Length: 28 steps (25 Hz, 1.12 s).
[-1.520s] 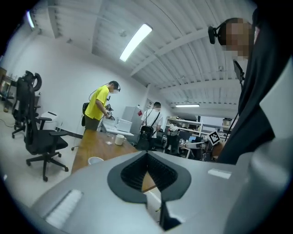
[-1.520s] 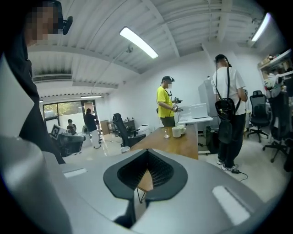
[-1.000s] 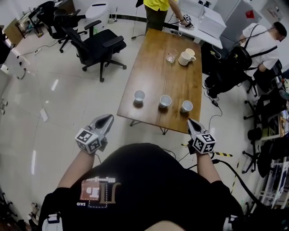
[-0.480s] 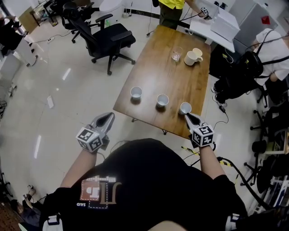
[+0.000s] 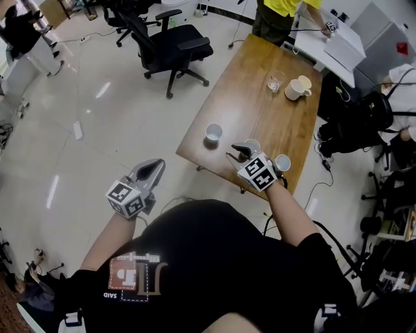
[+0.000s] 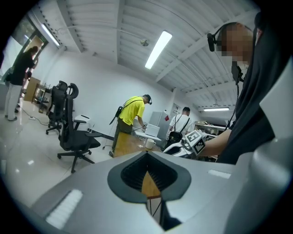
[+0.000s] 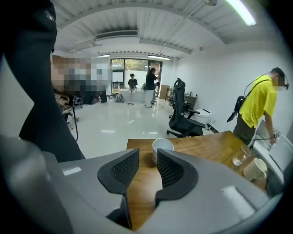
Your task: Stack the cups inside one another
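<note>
Three white cups stand in a row near the front edge of the wooden table: a left cup, a middle cup partly hidden behind my right gripper, and a right cup. My right gripper hovers over the table between the left and middle cups, pointing left. Its jaws are opening and nothing is between them. In the right gripper view the left cup stands upright just beyond the right gripper. My left gripper hangs over the floor left of the table, shut and empty.
A clear glass and a cream mug stand at the table's far end. A black office chair is on the floor to the left. A person in yellow stands beyond the table, by a white desk.
My right gripper swung left from the right cup to a spot over the table by the middle cup, rolled, and its jaws opened. The left gripper stayed about where it was.
</note>
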Each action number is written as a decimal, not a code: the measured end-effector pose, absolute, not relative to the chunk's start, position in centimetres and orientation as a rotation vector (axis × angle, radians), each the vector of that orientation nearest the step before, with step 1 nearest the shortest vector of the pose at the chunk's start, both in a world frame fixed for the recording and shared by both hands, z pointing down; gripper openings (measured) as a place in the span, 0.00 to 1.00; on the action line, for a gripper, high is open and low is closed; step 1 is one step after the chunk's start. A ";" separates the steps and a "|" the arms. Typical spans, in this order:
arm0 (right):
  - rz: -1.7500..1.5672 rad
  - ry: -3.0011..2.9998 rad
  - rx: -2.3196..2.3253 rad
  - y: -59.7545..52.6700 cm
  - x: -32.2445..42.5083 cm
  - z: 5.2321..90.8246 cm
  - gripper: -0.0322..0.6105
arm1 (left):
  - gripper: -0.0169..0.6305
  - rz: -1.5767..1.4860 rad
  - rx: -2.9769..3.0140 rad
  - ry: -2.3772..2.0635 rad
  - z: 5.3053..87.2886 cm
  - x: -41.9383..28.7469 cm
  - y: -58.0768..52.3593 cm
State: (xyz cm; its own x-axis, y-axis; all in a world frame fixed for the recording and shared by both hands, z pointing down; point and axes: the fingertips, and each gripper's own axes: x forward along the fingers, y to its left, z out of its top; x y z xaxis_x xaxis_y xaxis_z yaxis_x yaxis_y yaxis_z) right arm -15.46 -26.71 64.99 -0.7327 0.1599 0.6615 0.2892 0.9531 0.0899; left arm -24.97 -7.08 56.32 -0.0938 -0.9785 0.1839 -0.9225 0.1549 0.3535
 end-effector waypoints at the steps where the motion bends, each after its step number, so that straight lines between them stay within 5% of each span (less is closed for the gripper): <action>1: -0.274 -2.380 -0.325 -26.3 -16.7 65.8 0.25 | 0.03 -0.215 1.794 -2.081 56.4 -25.5 -6.1; 12: -0.686 -2.056 -0.342 -24.7 -24.0 74.8 0.21 | 0.03 -0.206 1.601 -2.198 57.2 -30.9 2.7; 16: -0.704 -2.033 -0.325 -24.3 -24.3 75.4 0.13 | 0.03 -0.205 1.579 -2.211 57.7 -31.2 4.0; 28: -0.600 -2.111 -0.332 -25.0 -22.6 71.8 0.09 | 0.03 -0.190 1.647 -2.178 56.6 -28.6 0.2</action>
State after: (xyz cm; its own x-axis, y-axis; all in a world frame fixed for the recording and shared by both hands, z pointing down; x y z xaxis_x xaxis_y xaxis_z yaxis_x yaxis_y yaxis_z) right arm -22.57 -24.97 71.85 -0.5682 0.0126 0.8228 0.4432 0.8471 0.2932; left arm -28.55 0.18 56.59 -0.2242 -0.9463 0.2330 -0.8915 0.2957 0.3431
